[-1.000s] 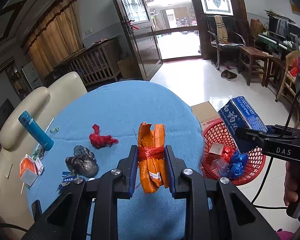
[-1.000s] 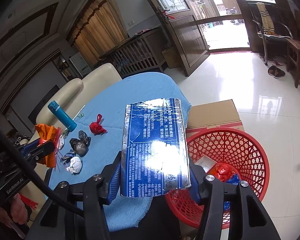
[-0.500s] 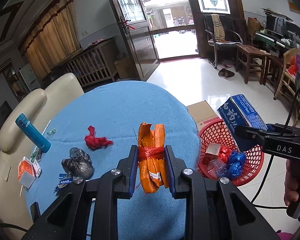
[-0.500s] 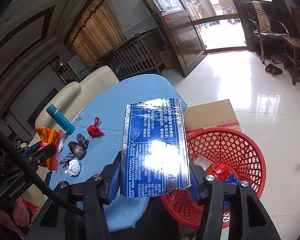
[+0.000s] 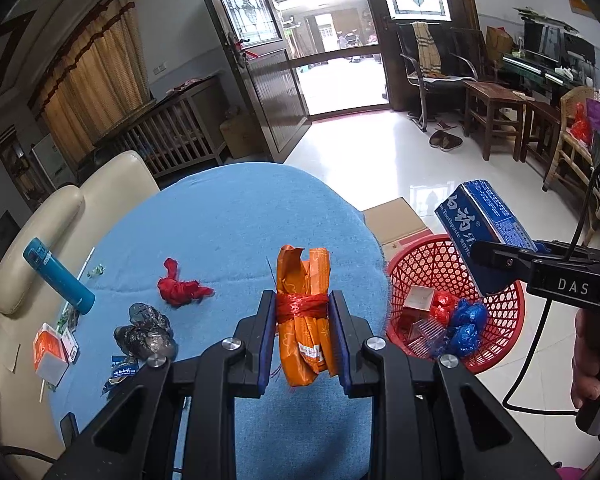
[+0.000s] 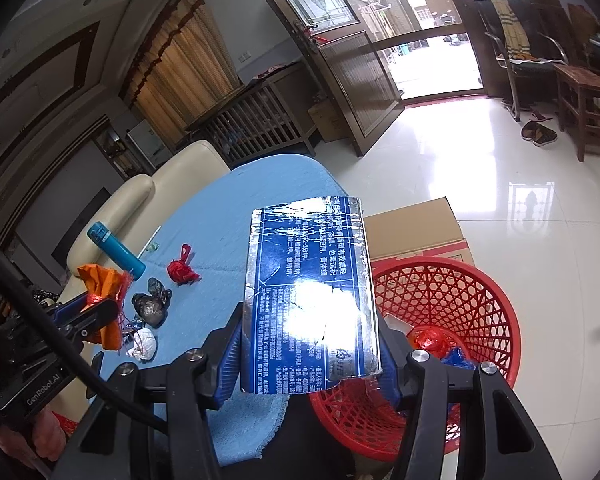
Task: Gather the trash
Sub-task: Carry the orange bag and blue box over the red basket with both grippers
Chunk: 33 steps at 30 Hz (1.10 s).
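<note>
My left gripper [image 5: 302, 336] is shut on an orange wrapper bundle [image 5: 305, 312] tied with red string, held upright above the blue tablecloth [image 5: 236, 232]. In the right wrist view that bundle [image 6: 104, 292] shows at the far left. My right gripper [image 6: 310, 354] is shut on a blue toothpaste box [image 6: 310, 300] with a shiny silver face, held over the near rim of the red mesh basket [image 6: 460, 292]. From the left wrist view the box [image 5: 484, 220] hangs above the basket [image 5: 432, 264], which holds several wrappers and a small box.
On the cloth lie a red scrap [image 5: 180, 288], a crumpled black bag [image 5: 146, 330], a white wad [image 6: 144, 342], a teal bottle [image 5: 58, 276] and an orange-white carton [image 5: 50, 354]. A cardboard box [image 6: 416, 228] stands behind the basket. A cream sofa [image 5: 60, 216] borders the table's left.
</note>
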Motion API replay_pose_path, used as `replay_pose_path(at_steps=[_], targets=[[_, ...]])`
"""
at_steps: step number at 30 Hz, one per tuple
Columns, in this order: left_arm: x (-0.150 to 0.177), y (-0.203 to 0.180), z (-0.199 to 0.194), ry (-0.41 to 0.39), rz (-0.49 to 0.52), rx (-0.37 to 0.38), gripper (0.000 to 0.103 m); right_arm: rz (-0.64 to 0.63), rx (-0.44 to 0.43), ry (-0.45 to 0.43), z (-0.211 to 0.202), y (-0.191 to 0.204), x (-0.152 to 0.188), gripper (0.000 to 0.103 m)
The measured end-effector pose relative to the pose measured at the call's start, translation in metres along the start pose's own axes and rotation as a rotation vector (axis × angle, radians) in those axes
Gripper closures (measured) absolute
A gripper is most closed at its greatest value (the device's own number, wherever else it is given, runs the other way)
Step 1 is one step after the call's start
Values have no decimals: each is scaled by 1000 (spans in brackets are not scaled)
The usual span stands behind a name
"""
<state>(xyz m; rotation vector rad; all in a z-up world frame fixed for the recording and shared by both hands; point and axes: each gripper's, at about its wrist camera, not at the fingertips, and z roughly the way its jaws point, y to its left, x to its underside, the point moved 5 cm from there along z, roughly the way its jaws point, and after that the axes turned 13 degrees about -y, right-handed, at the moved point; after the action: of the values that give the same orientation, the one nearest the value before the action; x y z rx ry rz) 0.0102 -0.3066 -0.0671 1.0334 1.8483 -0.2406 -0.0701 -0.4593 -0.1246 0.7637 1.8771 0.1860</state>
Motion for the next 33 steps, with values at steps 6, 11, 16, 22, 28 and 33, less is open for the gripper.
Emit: replay_pose_path(at_steps=[6,11,16,22,28,33], targets=[[-3,-6,3,-2,17,5,76,15,4,-9,-1,-7,-2,44],[-7,-11,2,-21,-3,66,76,28,11,-16,-2,-13,-4,44],[-12,-12,-2,-40,-81,202,76,42,18,-24,-5,-19,-7,44],[-14,-21,6,-26,-93,261,76,57,32,-27,-7,-27,-10,44],[-16,-38,19,7,-69,298,76,72,73,-14,-6,-41,-12,44],[-12,-57,33,59,-48,343,76,123,137,49,4,-67,-5,44]])
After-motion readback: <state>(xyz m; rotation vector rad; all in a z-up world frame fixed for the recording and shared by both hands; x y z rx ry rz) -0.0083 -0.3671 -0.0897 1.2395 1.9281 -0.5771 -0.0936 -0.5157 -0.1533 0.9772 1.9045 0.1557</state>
